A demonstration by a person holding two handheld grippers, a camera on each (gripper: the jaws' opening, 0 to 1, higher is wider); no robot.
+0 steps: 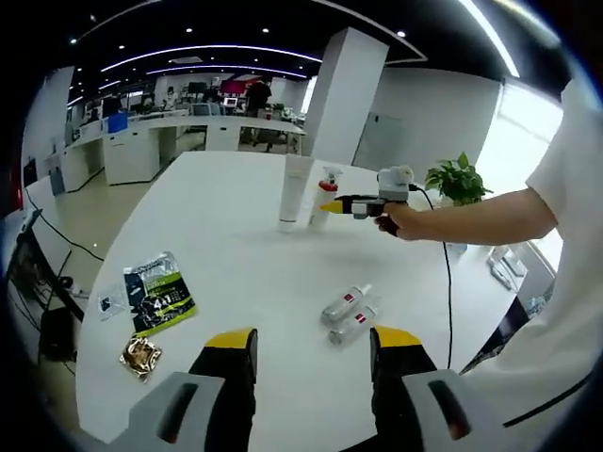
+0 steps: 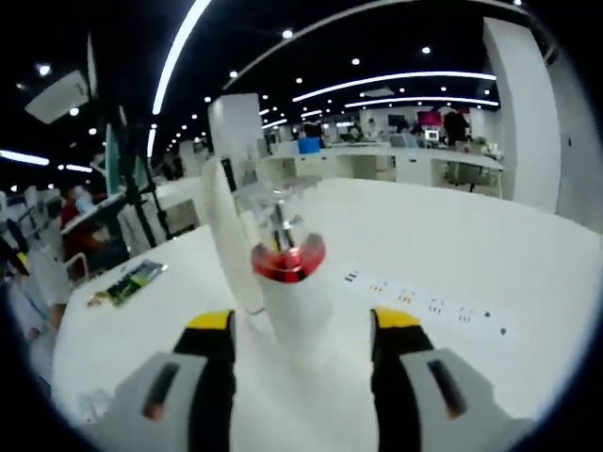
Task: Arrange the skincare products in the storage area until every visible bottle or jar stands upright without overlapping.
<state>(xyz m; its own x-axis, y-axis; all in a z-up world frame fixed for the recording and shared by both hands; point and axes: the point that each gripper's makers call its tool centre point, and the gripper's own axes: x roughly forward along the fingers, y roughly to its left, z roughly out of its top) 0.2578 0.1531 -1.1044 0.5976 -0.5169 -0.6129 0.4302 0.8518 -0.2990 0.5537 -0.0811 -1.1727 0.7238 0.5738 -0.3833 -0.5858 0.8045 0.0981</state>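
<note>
White table [image 1: 236, 217]: tall tube [image 1: 295, 193] stood upright near the far edge, spray bottle [image 1: 325, 198] upright just beside it. Right gripper [image 1: 330, 205] is held at the spray bottle; in the right gripper view the bottle [image 2: 290, 282] sits between the parted jaws, contact cannot be told. Two small bottles [image 1: 350, 315] are laid flat side by side, touching, near the near edge. Green packet [image 1: 160, 292] and a small gold packet [image 1: 139, 356] are seen by the left edge. Left gripper [image 1: 311, 344]: jaws released, nothing held.
</note>
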